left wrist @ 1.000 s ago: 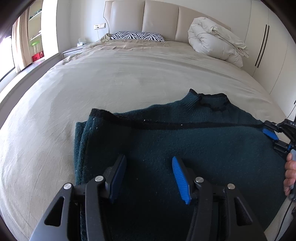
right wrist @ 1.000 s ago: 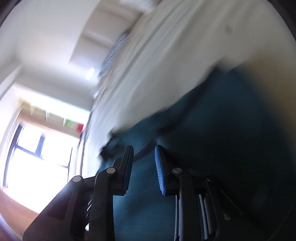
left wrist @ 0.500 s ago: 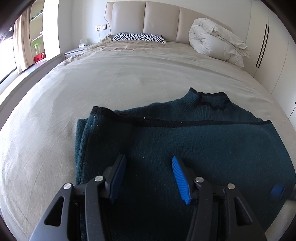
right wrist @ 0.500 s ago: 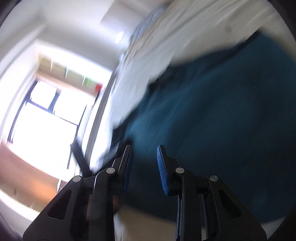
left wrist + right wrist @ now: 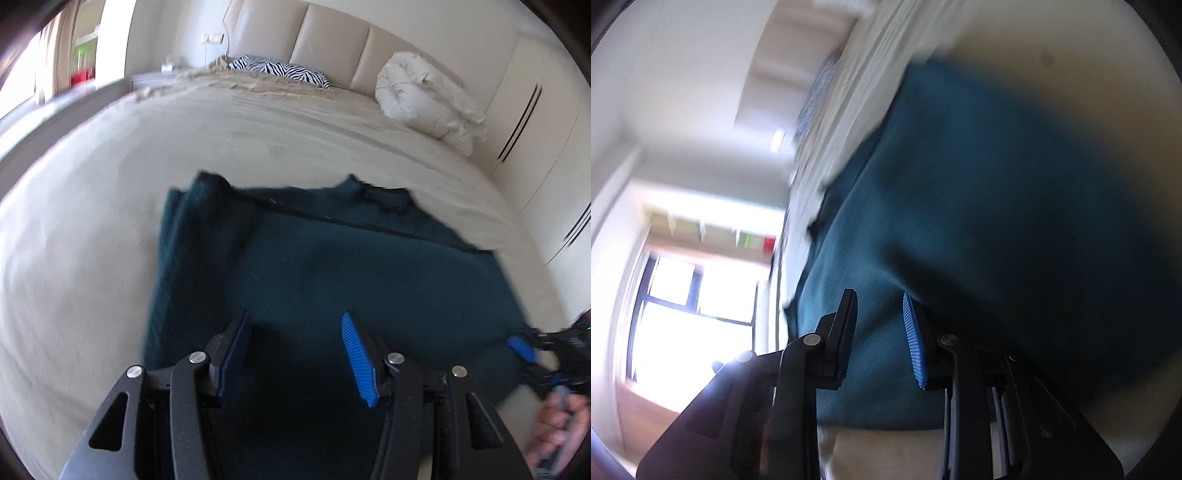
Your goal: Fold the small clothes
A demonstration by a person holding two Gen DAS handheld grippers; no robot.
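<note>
- Dark teal knitted sweater (image 5: 332, 280): lies folded on the bed directly ahead of my left gripper, collar (image 5: 384, 195) at its far edge, a black-trimmed hem line (image 5: 369, 225) crossing it from far left to near right, and stacked layers showing along its left side. In the right wrist view the same sweater (image 5: 1015, 206) fills the field beyond and to the right of my fingers, blurred.
- My left gripper (image 5: 295, 350): jaws spread wide, nothing between them; both blue-padded fingers (image 5: 356, 358) hang over the near part of the sweater. Whether they touch the cloth cannot be told.
- My right gripper (image 5: 879, 336): jaws parted by a moderate gap, with sweater fabric seen through the gap. I cannot tell whether the pads have hold of any cloth, as the view is blurred. From the left wrist view this gripper (image 5: 532, 354) sits at the sweater's near right corner, its blue pad just at the cloth's edge, my right hand (image 5: 561, 424) behind it.
- Beige bedspread (image 5: 92, 266): bears the sweater, extending left of and beyond my left gripper.
- Zebra-print pillow (image 5: 280, 70): far ahead, at the head of the bed, against the padded headboard (image 5: 332, 40).
- Rolled white duvet (image 5: 428, 99): far ahead to the right, beside the headboard.
- White wardrobe doors (image 5: 535, 110): at the far right.
- Window (image 5: 690, 306): bright, left of my right gripper.
</note>
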